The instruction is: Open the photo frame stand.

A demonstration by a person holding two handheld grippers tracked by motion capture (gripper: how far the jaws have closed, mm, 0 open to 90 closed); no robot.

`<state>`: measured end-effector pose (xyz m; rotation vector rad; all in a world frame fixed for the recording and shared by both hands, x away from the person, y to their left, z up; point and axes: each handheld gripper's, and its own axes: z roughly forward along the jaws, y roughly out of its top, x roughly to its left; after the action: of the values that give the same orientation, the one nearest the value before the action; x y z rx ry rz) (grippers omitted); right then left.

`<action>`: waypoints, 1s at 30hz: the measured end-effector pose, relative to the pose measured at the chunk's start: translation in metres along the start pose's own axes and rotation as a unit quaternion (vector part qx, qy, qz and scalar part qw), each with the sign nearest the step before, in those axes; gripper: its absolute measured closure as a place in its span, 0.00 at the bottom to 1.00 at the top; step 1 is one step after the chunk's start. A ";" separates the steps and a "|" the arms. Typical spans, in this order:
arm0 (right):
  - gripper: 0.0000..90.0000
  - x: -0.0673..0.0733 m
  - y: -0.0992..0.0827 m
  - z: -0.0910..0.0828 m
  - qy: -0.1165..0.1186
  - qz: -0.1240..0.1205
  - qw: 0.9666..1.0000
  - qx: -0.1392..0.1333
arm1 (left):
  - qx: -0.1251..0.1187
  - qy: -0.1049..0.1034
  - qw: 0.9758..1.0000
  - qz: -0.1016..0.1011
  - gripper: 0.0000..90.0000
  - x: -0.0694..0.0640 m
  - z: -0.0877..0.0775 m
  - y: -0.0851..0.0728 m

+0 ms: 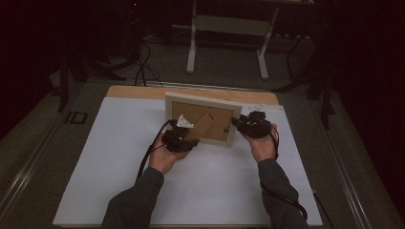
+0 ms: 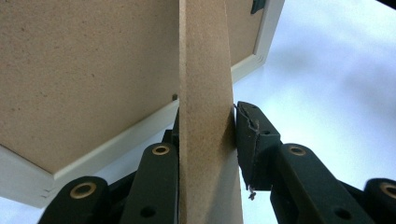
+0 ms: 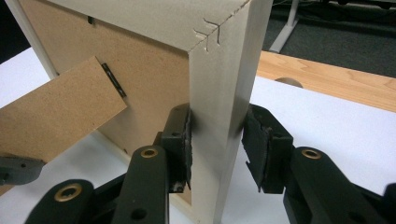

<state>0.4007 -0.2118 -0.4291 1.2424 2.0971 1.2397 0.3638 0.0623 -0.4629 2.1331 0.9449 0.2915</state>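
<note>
1. Closest to the person, the left gripper [image 1: 184, 141] has its two jaws pressed onto the brown stand leg [image 2: 205, 140] on the back of the picture frame [image 1: 203, 118]. The leg sits right between the jaws, squeezed from both sides.
2. The leg is long and thin. It slants out from the frame's brown backing board [image 2: 79, 70] towards the left gripper, so its free end is the near end.
3. On the other side, the right gripper [image 1: 243, 123] sits over the frame's right side rail [image 3: 219, 140]. One jaw touches the back of the rail. The other jaw looks a tiny bit off the front, so I cannot tell if it truly grips.
4. The frame stands nearly upright on the white sheet [image 1: 200, 186], close to the tabletop's far edge [image 1: 143, 91], with its back facing the person.
5. I think the leg gets swung next, and the left gripper already has it.
</note>
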 end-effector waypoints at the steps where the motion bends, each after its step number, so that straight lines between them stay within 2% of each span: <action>1: 0.69 0.000 0.000 0.000 -0.001 -0.001 1.000 -0.001 | -0.001 0.000 1.000 0.000 0.80 0.000 0.000 0.000; 13: 0.70 0.002 -0.001 0.001 -0.011 -0.006 1.000 -0.008 | -0.013 0.002 1.000 -0.008 0.81 -0.003 0.001 0.002; 22: 0.70 0.006 0.001 0.001 -0.017 -0.022 1.000 -0.006 | -0.015 0.009 1.000 -0.013 0.81 -0.001 0.002 0.002; 30: 0.70 0.007 0.001 0.002 -0.014 -0.024 1.000 -0.006 | -0.013 0.015 1.000 -0.014 0.81 0.001 0.002 0.002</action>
<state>0.3986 -0.2049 -0.4285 1.1898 2.0846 1.2051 0.3667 0.0610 -0.4633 2.0958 0.9820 0.3205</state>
